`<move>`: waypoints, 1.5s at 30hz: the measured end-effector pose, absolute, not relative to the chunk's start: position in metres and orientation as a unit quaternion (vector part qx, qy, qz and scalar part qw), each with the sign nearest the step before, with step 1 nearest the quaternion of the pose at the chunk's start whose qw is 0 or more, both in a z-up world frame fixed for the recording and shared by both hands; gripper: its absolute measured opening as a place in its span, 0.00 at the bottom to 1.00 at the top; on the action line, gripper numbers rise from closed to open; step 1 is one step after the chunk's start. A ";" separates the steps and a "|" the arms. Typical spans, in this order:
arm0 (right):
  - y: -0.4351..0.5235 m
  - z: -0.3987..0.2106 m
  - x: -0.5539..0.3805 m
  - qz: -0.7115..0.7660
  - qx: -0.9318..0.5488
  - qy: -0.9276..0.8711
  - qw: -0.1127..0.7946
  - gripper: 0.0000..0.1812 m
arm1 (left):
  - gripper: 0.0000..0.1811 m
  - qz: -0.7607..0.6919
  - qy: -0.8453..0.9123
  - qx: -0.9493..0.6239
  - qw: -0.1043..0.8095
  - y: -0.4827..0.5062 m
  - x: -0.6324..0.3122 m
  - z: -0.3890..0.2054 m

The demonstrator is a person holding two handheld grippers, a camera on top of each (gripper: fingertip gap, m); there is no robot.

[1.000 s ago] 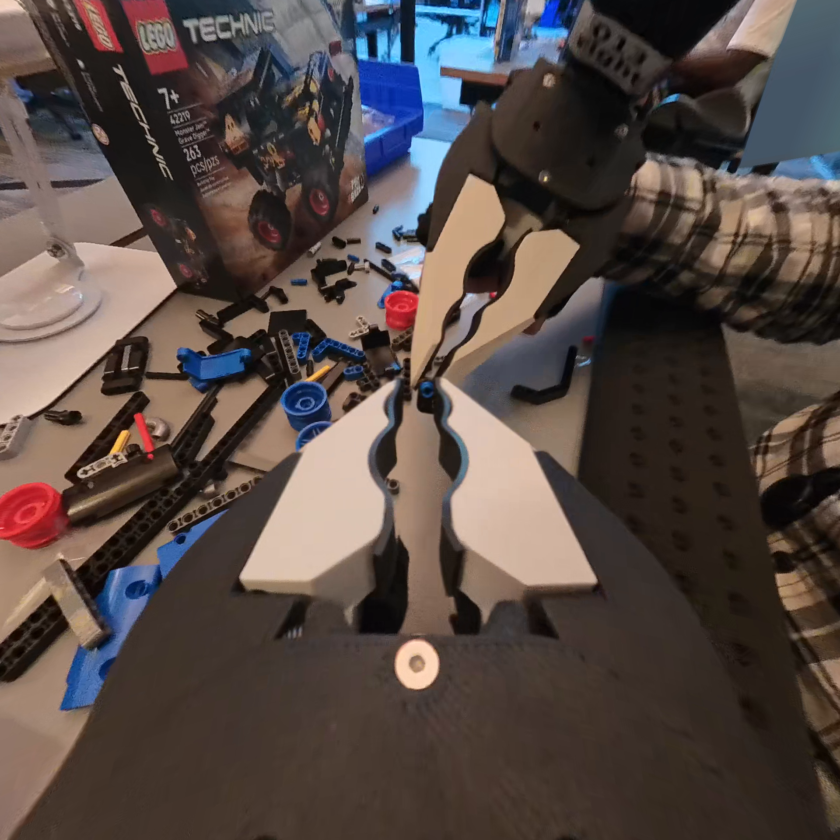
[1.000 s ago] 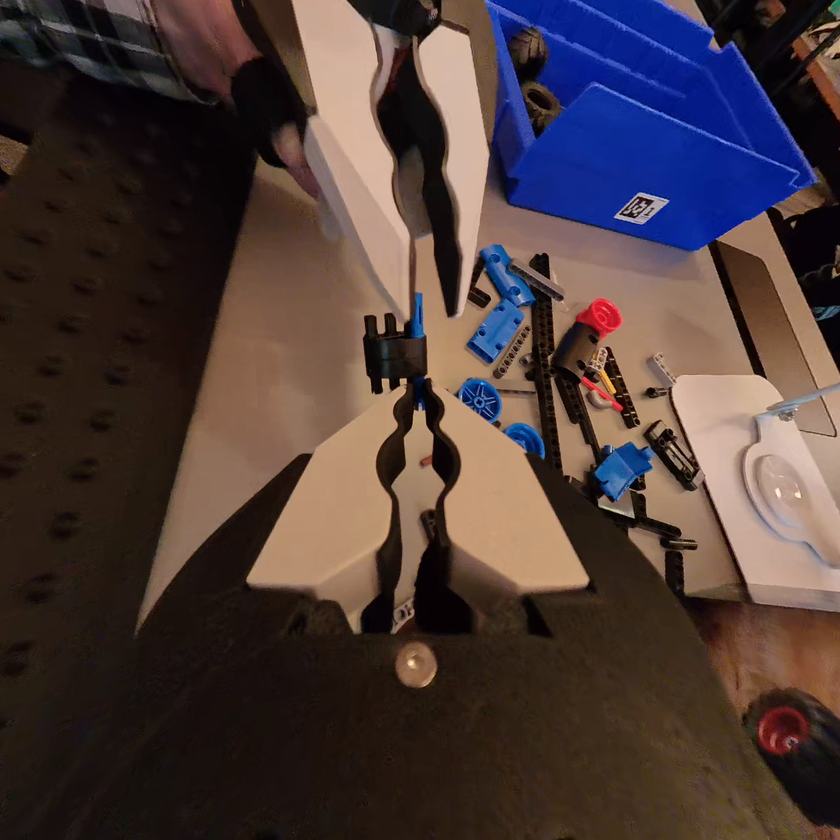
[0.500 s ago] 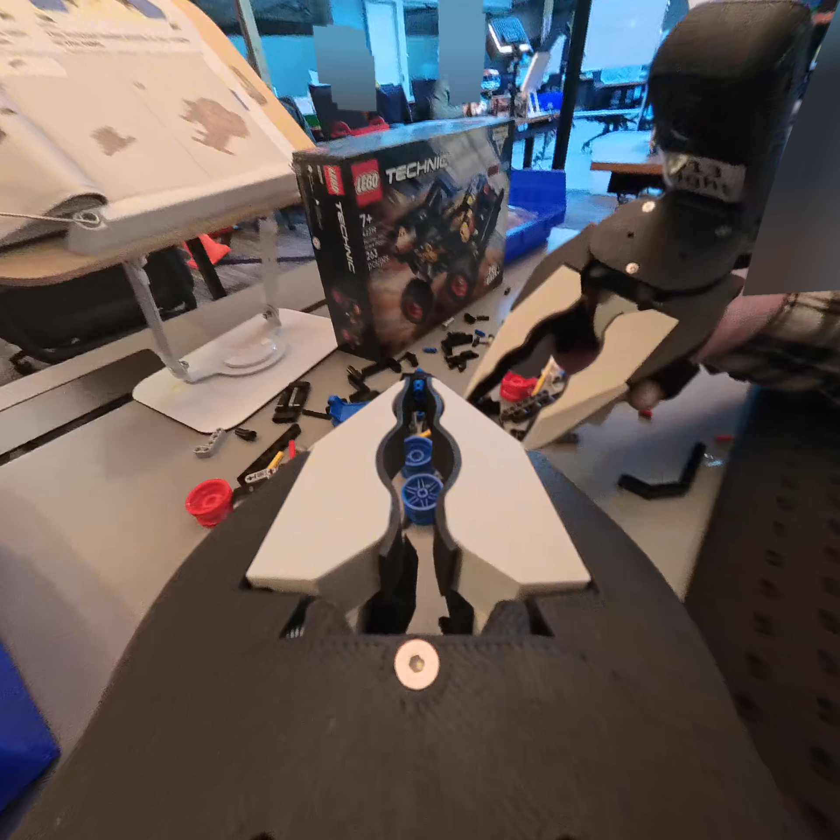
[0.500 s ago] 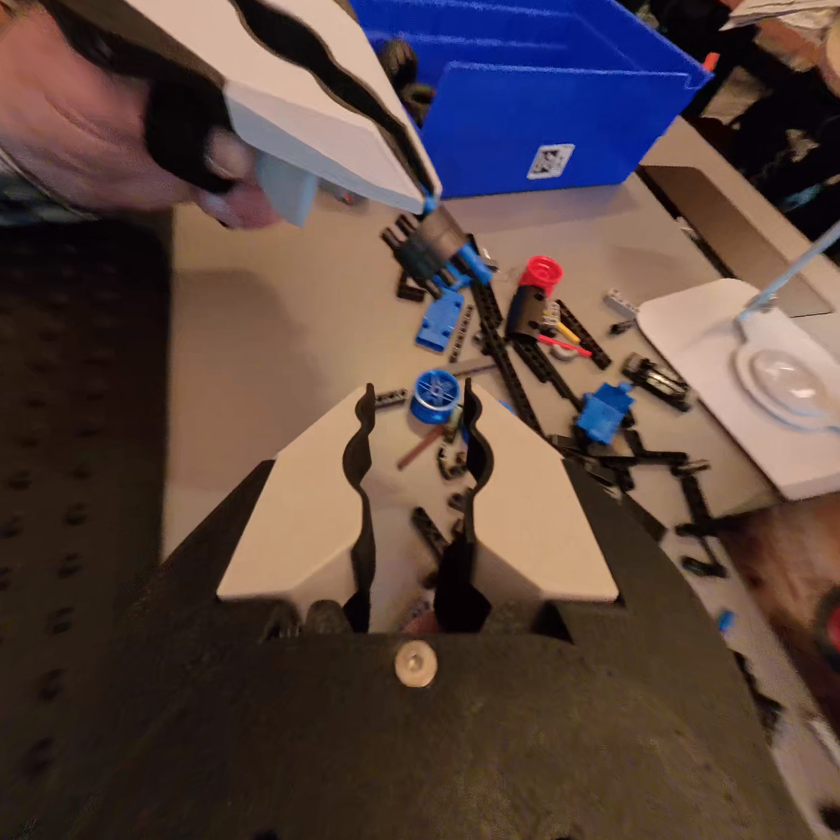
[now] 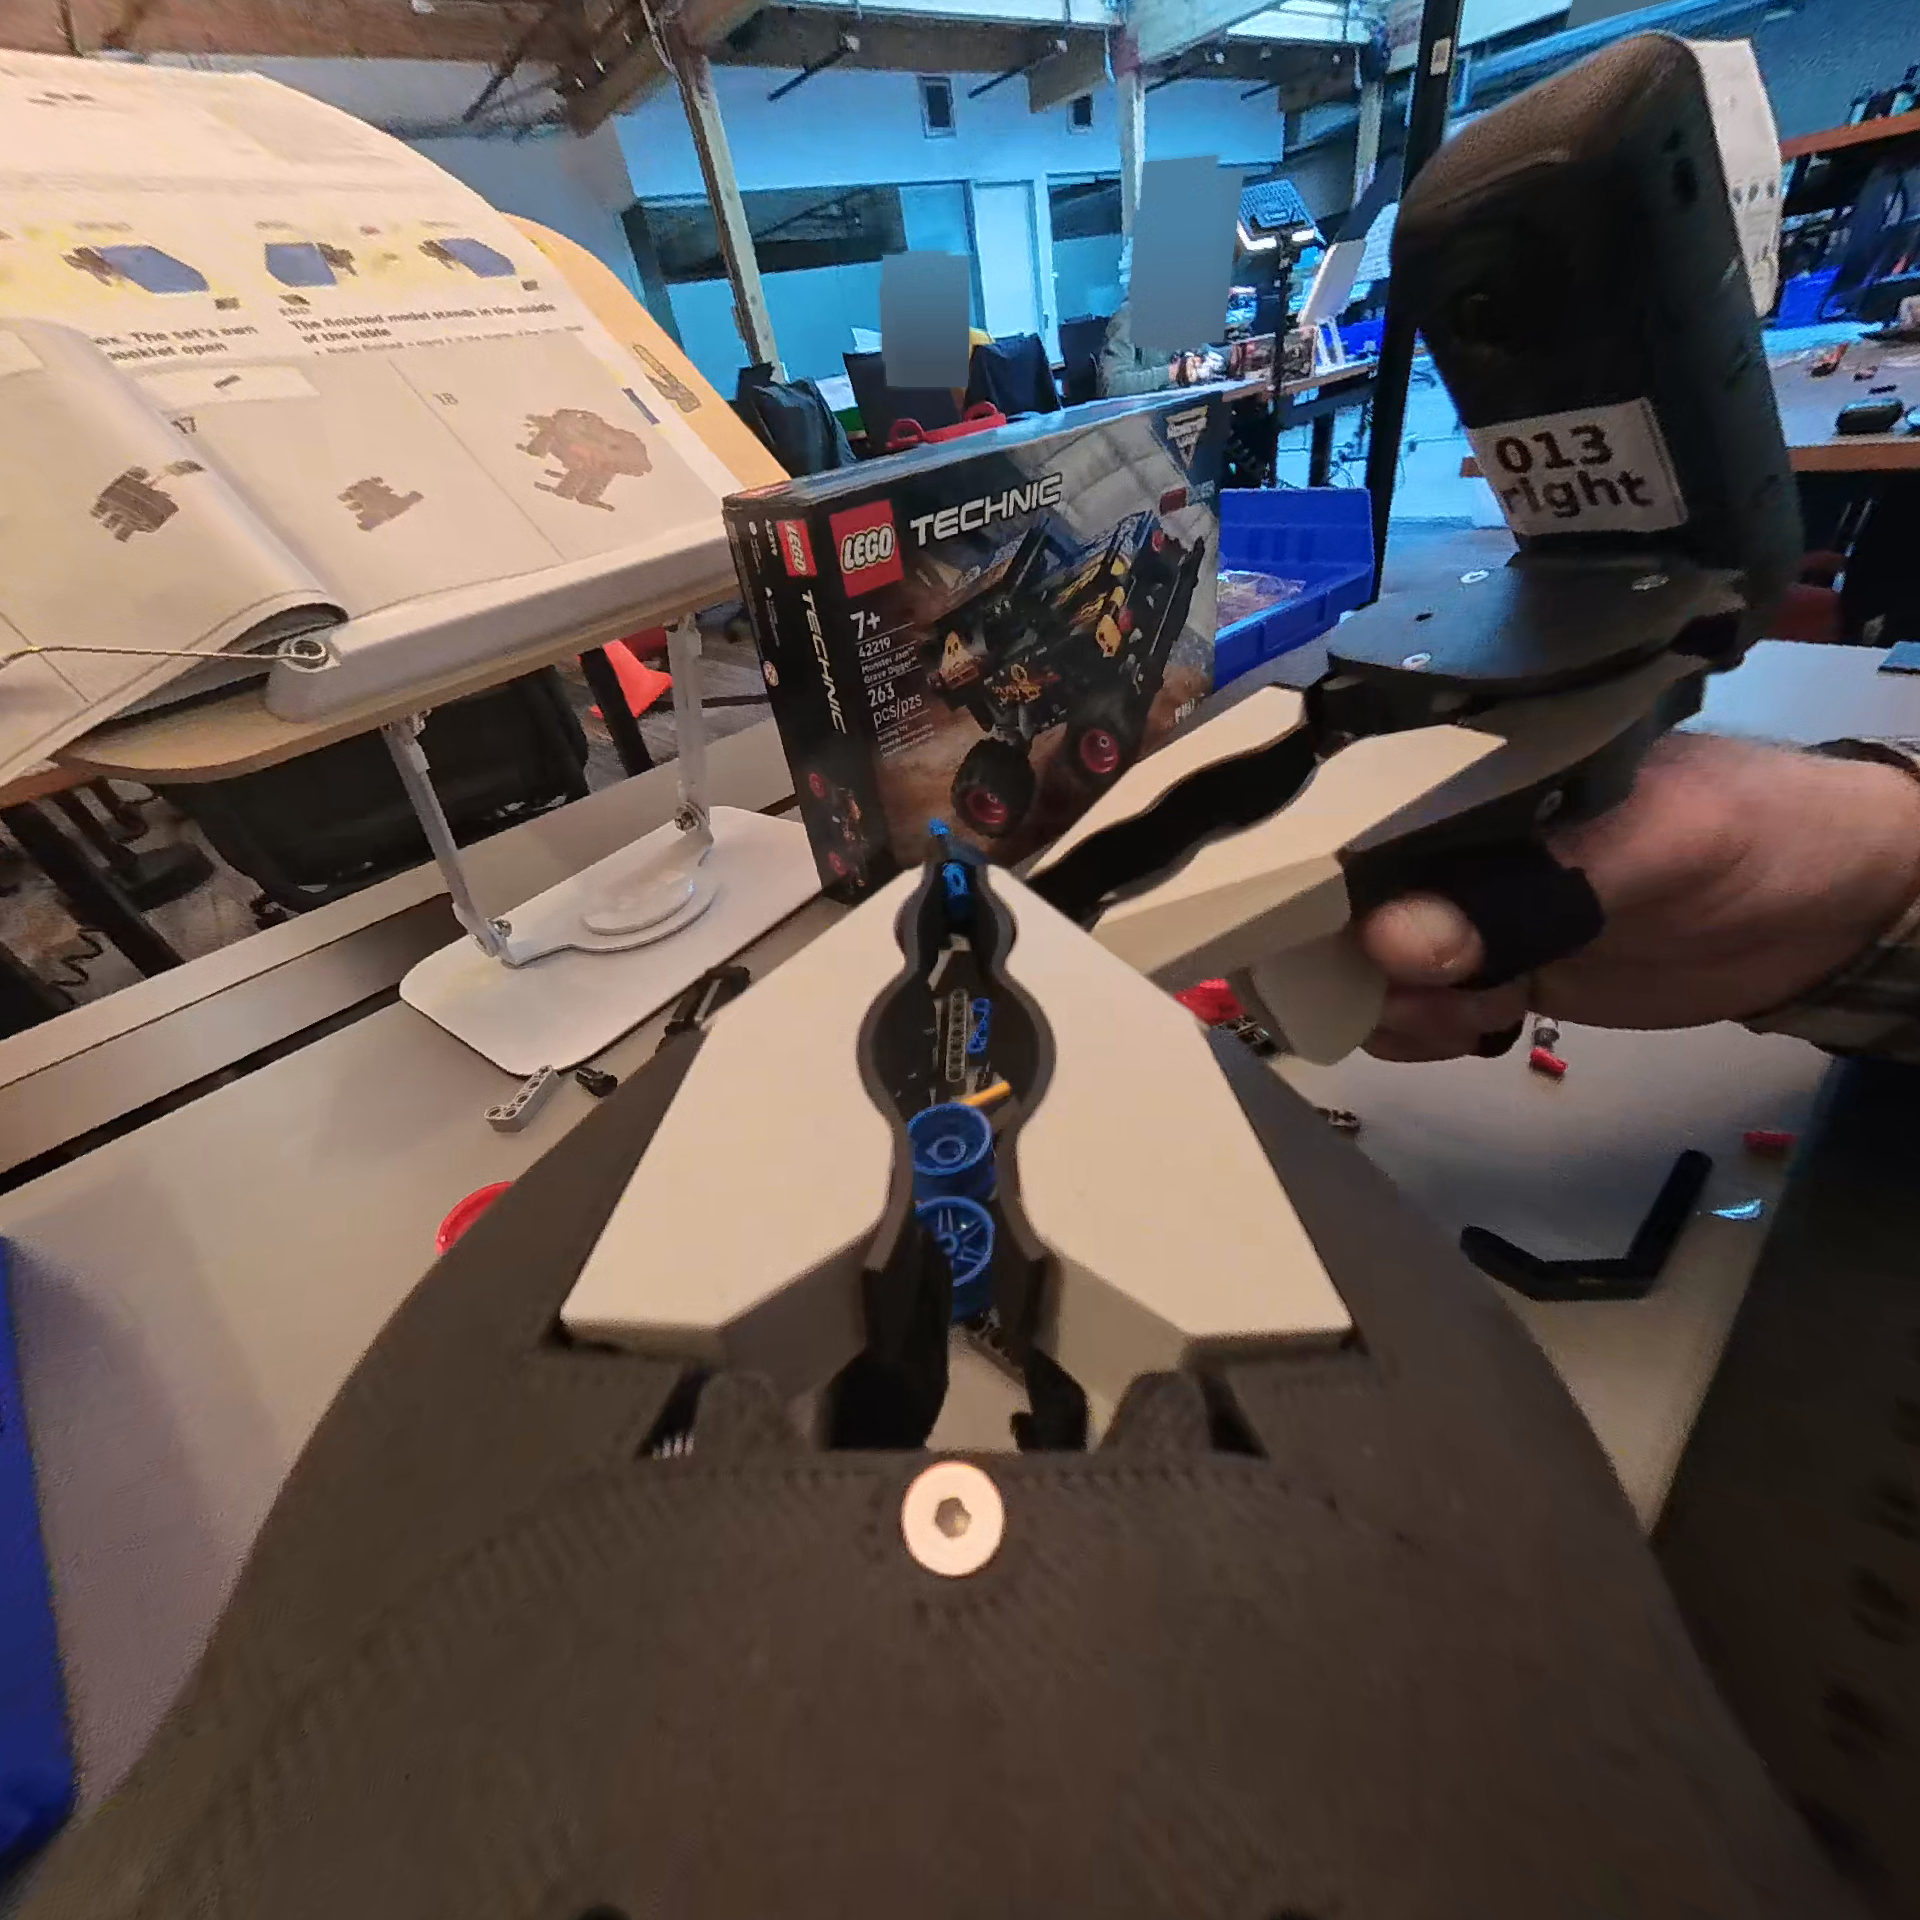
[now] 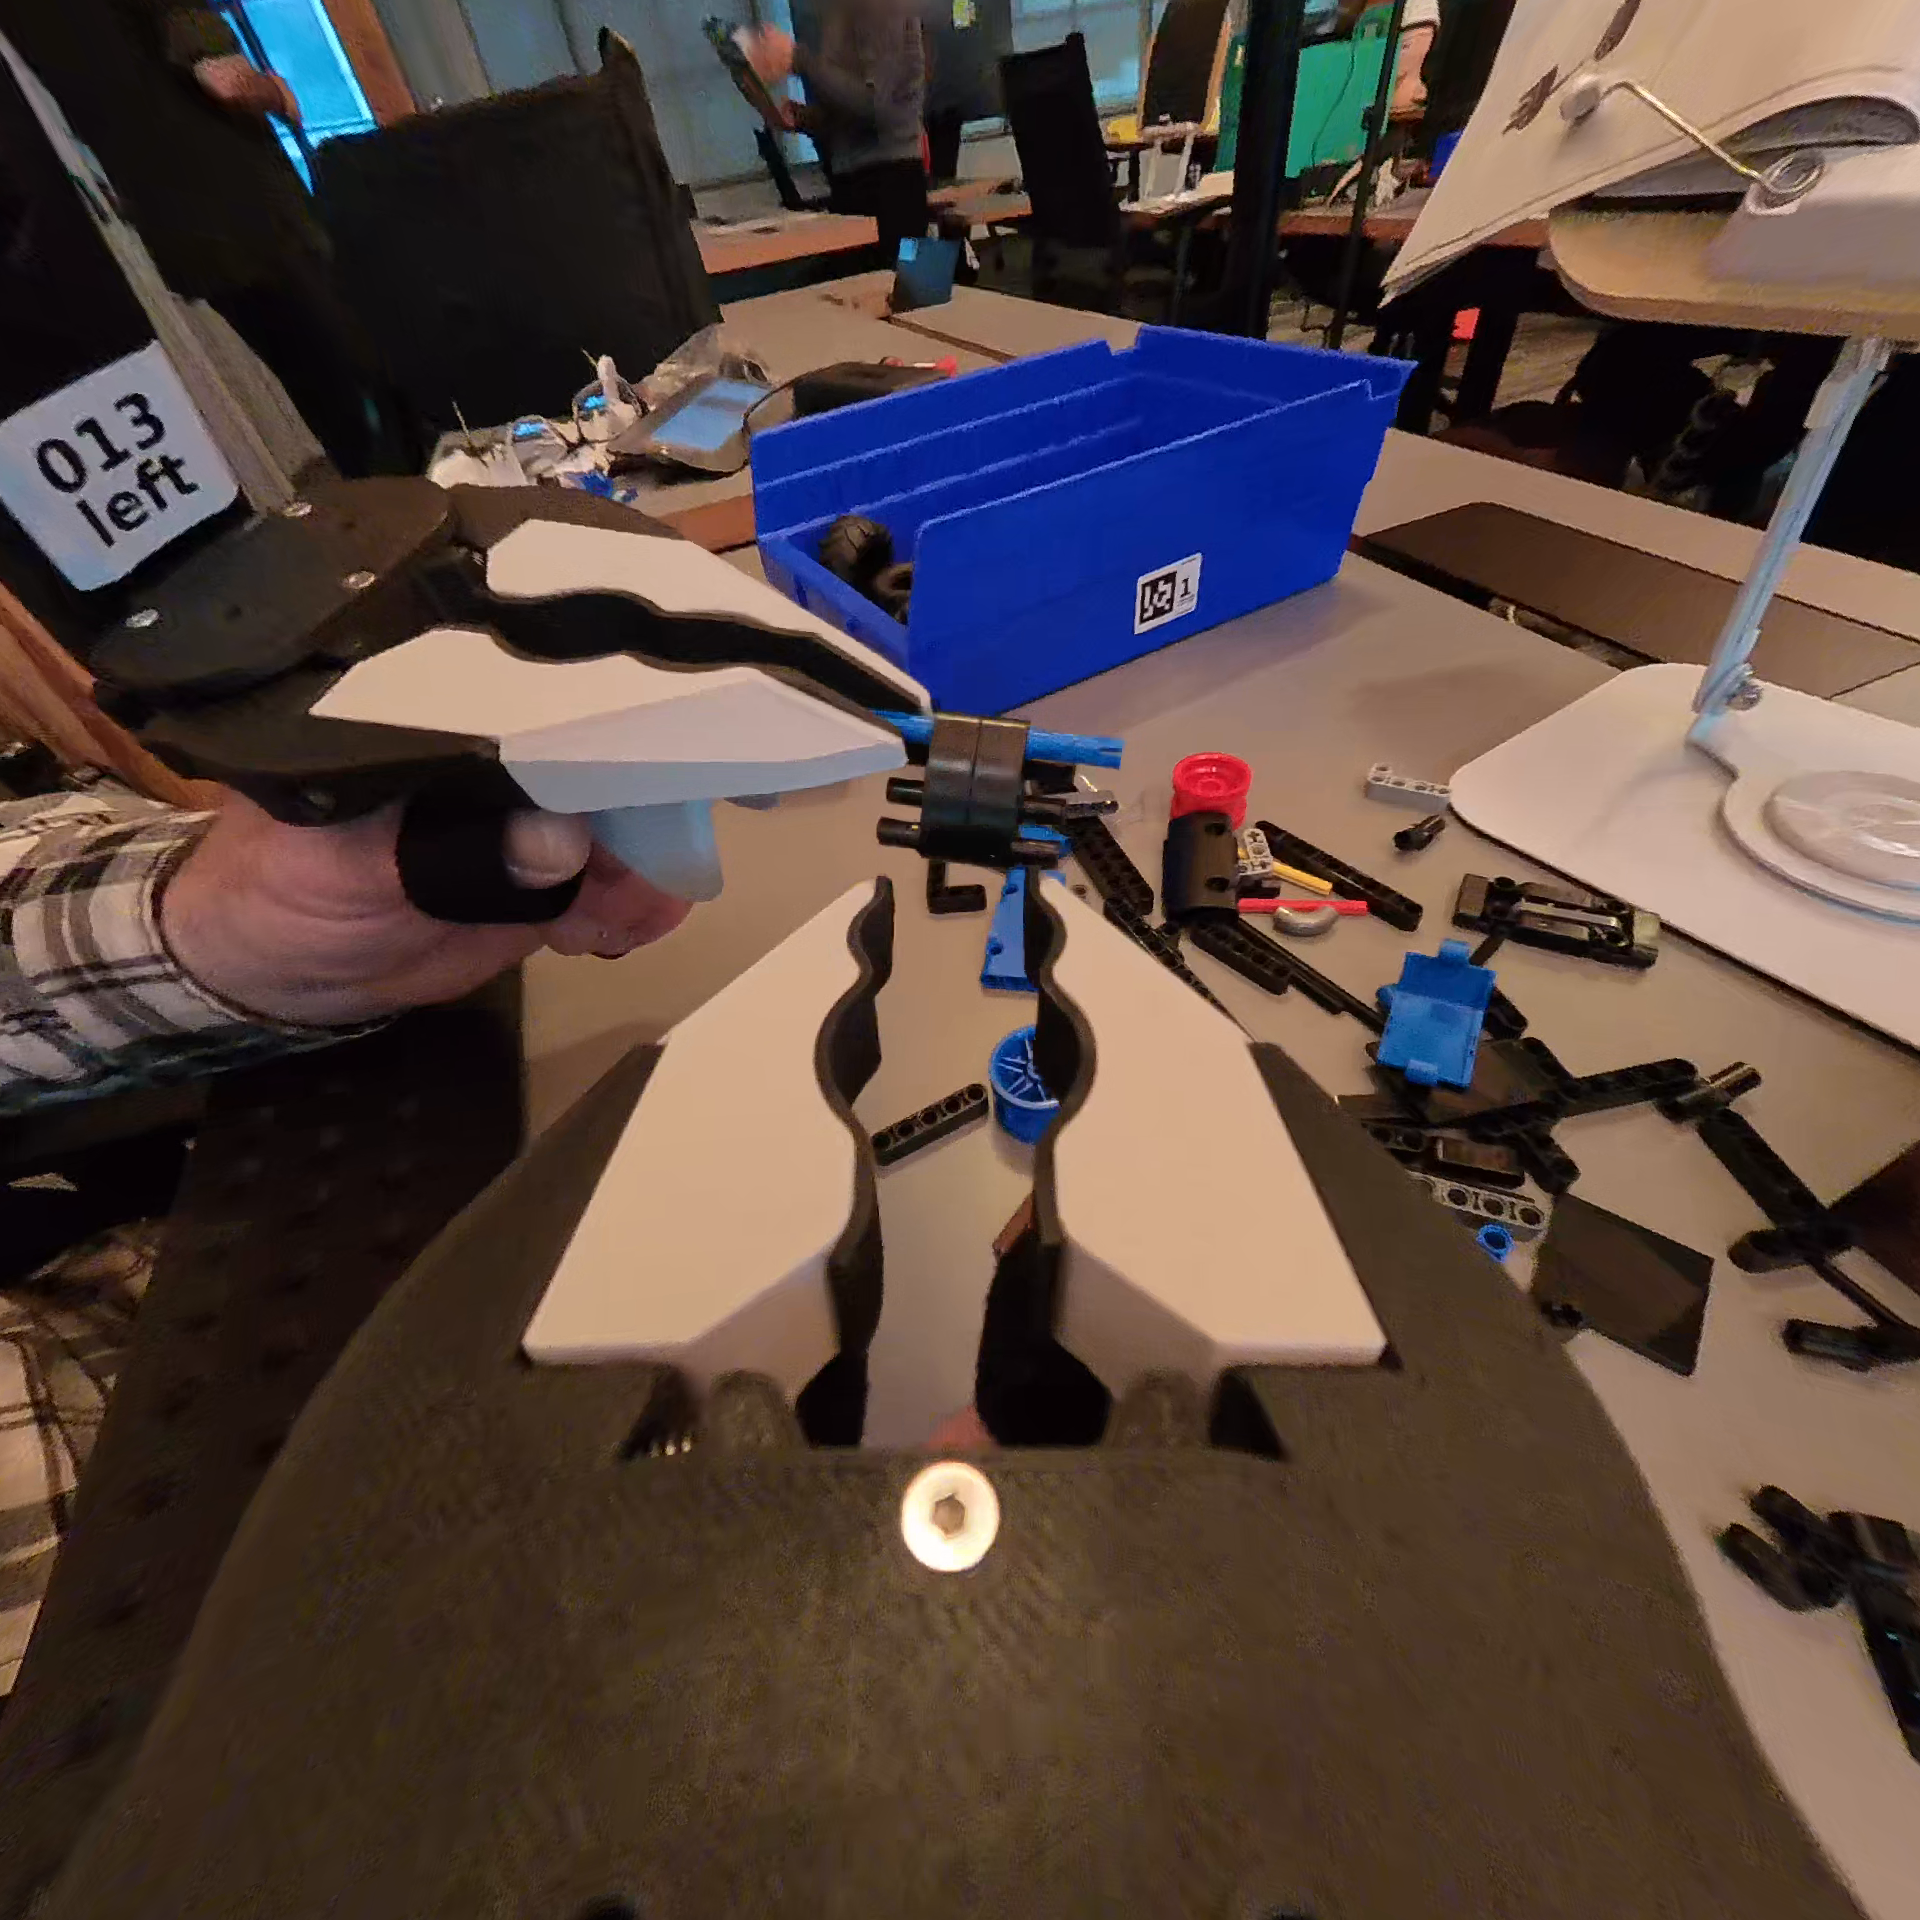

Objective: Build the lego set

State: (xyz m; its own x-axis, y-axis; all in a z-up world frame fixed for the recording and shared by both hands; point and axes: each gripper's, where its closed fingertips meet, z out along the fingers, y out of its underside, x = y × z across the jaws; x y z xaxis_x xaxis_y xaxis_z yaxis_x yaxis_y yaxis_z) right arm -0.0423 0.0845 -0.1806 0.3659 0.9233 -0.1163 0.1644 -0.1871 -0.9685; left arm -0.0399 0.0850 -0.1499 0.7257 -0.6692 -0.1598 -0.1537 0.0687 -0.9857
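- Above the grey table (image 6: 1351,707), the left gripper (image 6: 904,732) pinches a blue plastic axle (image 6: 1075,746) carrying a black connector block (image 6: 971,795), raised for inspection.
- At six o'clock, the right gripper (image 6: 961,899) waits parted, seemingly empty.

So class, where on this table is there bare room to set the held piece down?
Bare table lies between the blue bin and the white stand base. Another patch lies under the left tongs. Crowded: the loose parts right of the right tongs.

We see matt grey table (image 6: 1351,707) | rough-textured black printed plastic gripper body (image 6: 935,1714) | glossy blue plastic bin (image 6: 1143,520) far | smooth plastic bricks (image 6: 1434,1013) | glossy cardboard box (image 5: 987,644) | paper booklet (image 5: 312,416)
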 end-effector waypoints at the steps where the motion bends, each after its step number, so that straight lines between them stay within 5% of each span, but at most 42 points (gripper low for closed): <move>1: 0.084 -0.181 -0.043 0.384 -0.666 -0.411 0.491 0.13 | 0.01 -0.194 0.314 -0.651 0.663 0.084 -0.039 -0.149; 12: 0.085 -0.184 -0.043 0.386 -0.667 -0.405 0.492 0.21 | 0.01 -0.265 0.276 -0.651 0.655 0.082 -0.032 -0.144; 25: 0.087 -0.166 -0.032 0.394 -0.633 -0.397 0.535 0.00 | 0.01 -0.323 0.243 -0.650 0.644 0.084 -0.031 -0.144; 33: 0.095 -0.174 -0.029 0.367 -0.651 -0.396 0.534 0.17 | 0.01 -0.350 0.233 -0.645 0.638 0.083 -0.031 -0.143; 45: 0.096 -0.167 -0.030 0.334 -0.640 -0.395 0.568 0.18 | 0.01 -0.294 0.250 -0.648 0.657 0.083 -0.022 -0.146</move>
State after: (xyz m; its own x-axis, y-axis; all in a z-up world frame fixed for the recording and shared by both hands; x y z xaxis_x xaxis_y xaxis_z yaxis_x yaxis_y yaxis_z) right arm -0.0302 0.0963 -0.1673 0.4635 0.8858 0.0207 0.1266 -0.0431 -0.9910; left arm -0.0224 0.0835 -0.1456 0.7024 -0.7099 0.0522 0.0626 -0.0114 -0.9980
